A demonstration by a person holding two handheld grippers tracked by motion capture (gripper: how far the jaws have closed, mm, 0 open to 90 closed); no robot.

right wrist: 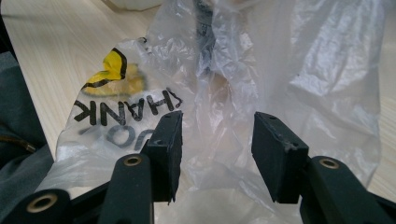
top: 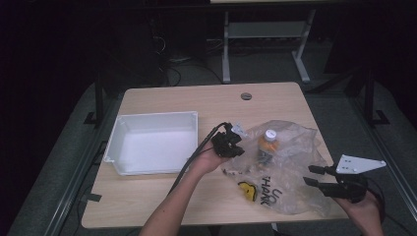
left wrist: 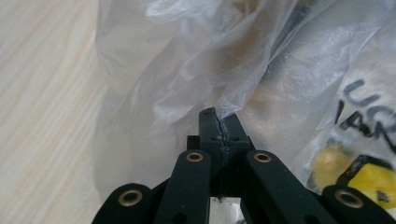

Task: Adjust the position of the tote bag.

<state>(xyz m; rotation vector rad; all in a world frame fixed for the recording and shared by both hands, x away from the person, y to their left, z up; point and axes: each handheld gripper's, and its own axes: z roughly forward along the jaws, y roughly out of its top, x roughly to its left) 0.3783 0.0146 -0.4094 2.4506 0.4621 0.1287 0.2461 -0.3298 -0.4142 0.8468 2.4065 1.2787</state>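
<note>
Plastic bag (top: 287, 167) and white bin (top: 152, 142) on pale wooden table (top: 196, 101), dark room.

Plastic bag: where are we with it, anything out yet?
Done: the left gripper is pinched shut on a fold of the plastic bag. In hand: the right gripper stands open at the bag's near edge, gripping nothing. Left: the bottle with the white cap is inside the bag, and the white bin beside it holds nothing, so unloading likely hasn't started.

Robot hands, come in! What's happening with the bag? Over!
Left gripper shut on plastic bag edge. Right gripper open at bag's near side. Bottle inside. White bin alongside, nothing blocking.
</note>
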